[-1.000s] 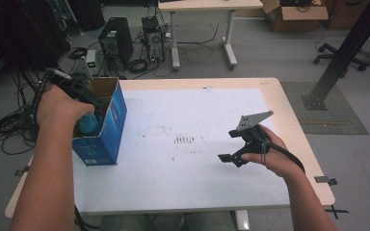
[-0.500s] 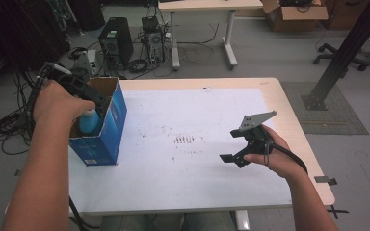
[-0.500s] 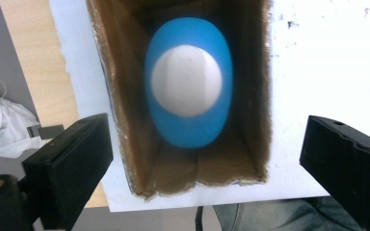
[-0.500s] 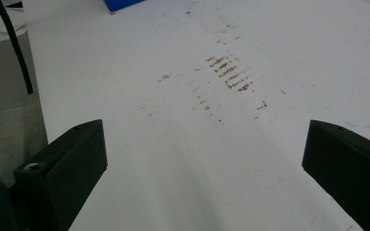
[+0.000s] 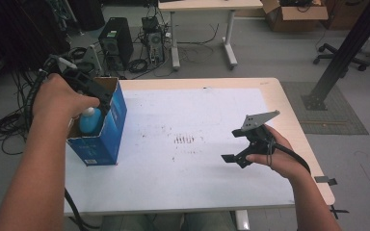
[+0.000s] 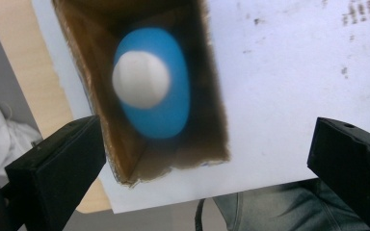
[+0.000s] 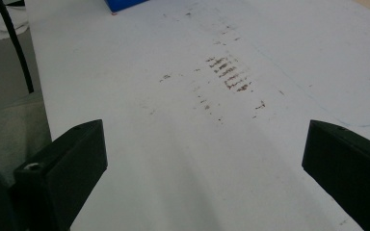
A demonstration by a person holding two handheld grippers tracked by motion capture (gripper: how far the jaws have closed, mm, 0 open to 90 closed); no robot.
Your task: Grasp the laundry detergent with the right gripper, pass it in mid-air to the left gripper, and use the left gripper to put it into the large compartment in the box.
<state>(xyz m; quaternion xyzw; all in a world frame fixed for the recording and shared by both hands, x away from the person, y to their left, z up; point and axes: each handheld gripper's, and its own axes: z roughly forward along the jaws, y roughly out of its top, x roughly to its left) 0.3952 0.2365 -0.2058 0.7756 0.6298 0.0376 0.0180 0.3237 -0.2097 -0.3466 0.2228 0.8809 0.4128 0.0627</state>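
On the white table (image 5: 197,168), left gripper (image 6: 207,159) gapes above boxed blue bottle (image 6: 156,86)

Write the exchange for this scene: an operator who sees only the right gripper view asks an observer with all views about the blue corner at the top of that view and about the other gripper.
Operator: What is that blue corner at the top of my view?
Observer: An open blue box with a white-capped blue bottle standing inside.
Operator: Where is the left gripper?
Observer: The left gripper hovers over the box's opening, jaws wide apart, clear of the bottle.
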